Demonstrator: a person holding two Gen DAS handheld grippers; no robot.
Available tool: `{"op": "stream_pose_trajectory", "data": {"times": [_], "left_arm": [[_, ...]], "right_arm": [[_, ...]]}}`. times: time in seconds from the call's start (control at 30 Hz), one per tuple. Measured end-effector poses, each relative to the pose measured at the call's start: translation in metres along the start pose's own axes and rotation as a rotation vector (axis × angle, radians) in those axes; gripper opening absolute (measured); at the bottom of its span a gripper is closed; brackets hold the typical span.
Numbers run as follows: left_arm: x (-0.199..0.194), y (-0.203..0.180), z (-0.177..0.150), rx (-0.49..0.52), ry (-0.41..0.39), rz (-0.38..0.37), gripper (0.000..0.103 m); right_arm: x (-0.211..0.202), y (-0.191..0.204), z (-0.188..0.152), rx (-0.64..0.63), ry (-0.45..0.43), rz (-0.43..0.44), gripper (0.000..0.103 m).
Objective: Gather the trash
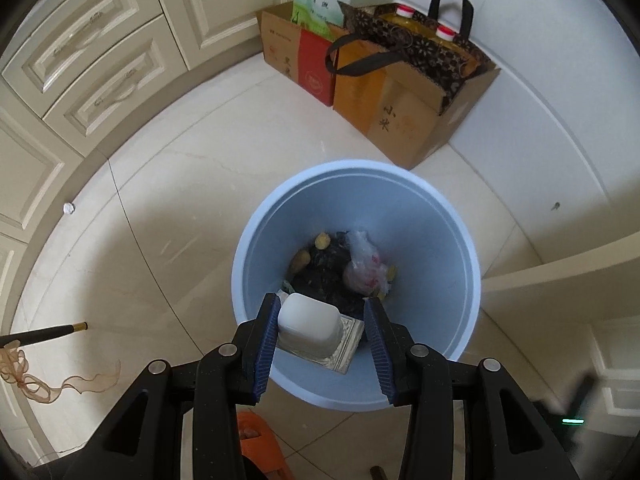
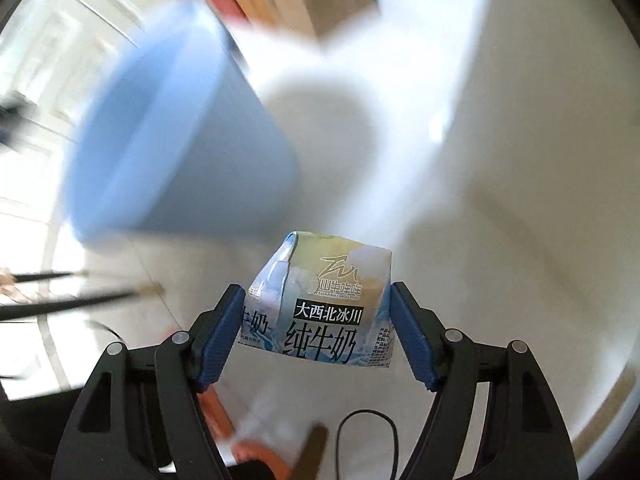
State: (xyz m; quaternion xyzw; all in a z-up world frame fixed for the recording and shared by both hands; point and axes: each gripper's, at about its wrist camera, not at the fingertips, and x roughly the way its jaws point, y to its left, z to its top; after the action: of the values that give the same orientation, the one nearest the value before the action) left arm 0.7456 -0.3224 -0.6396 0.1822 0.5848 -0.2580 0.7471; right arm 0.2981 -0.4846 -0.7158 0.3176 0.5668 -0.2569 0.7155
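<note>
A light blue trash bin [image 1: 448, 240] stands on the floor, holding a black bag, a clear plastic bag [image 1: 362, 268] and food scraps. My left gripper [image 1: 320, 340] hangs over the bin's near rim with its jaws apart. A white plastic tub with a foil lid [image 1: 310, 330] lies between them, touching the left pad only. My right gripper [image 2: 316, 332] is shut on a blue and white milk carton [image 2: 324, 308] and holds it above the floor. The bin shows blurred at the upper left in the right wrist view [image 2: 180, 128].
Cardboard boxes [image 1: 400, 116] and a patterned tote with bottles [image 1: 420, 40] stand against the far wall. Cream cabinet drawers [image 1: 88, 60] run along the left. A black stick with ribbon [image 1: 40, 336] lies on the floor at left. An orange object [image 1: 260, 444] sits below my left gripper.
</note>
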Motion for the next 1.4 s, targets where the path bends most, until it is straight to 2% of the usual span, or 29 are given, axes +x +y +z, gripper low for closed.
{"op": "stream_pose_trajectory", "data": {"times": [0.1,0.17,0.27,0.33,0.5,0.57,0.63,0.73,0.9,0.97,1.13,1.2,1.4], "left_arm": [[-0.014,-0.005,0.0,0.018,-0.023,0.003,0.051],[-0.028,-0.007,-0.001,0.029,-0.058,0.02,0.067],[-0.054,-0.008,-0.003,0.029,-0.112,0.019,0.073],[-0.07,-0.006,-0.005,0.03,-0.146,0.034,0.081],[-0.118,0.001,-0.016,0.008,-0.234,0.074,0.082],[-0.141,0.003,-0.023,-0.009,-0.276,0.1,0.083],[-0.165,0.002,-0.031,-0.027,-0.314,0.124,0.084],[-0.199,-0.004,-0.045,-0.043,-0.362,0.14,0.084],[-0.279,-0.019,-0.091,-0.053,-0.459,0.157,0.086],[-0.316,-0.025,-0.116,-0.063,-0.506,0.161,0.092],[-0.41,-0.032,-0.184,-0.108,-0.616,0.171,0.098],[-0.447,-0.035,-0.216,-0.123,-0.665,0.169,0.102],[-0.551,-0.052,-0.331,-0.149,-0.791,0.216,0.102]], "right_arm": [[-0.066,0.031,0.03,-0.062,-0.176,0.042,0.074],[-0.096,0.053,0.043,-0.109,-0.255,0.075,0.074],[-0.107,0.081,0.05,-0.163,-0.316,0.106,0.074],[-0.112,0.089,0.063,-0.18,-0.327,0.134,0.074],[-0.117,0.119,0.075,-0.19,-0.365,0.188,0.076],[-0.121,0.135,0.082,-0.195,-0.38,0.172,0.092],[-0.138,0.144,0.088,-0.203,-0.418,0.163,0.097],[-0.168,0.151,0.089,-0.217,-0.459,0.16,0.098],[-0.229,0.154,0.077,-0.225,-0.497,0.173,0.1],[-0.254,0.155,0.069,-0.233,-0.516,0.187,0.101],[-0.332,0.166,0.039,-0.278,-0.571,0.22,0.103],[-0.365,0.173,0.022,-0.309,-0.597,0.24,0.103],[-0.452,0.194,-0.03,-0.392,-0.685,0.284,0.103]]}}
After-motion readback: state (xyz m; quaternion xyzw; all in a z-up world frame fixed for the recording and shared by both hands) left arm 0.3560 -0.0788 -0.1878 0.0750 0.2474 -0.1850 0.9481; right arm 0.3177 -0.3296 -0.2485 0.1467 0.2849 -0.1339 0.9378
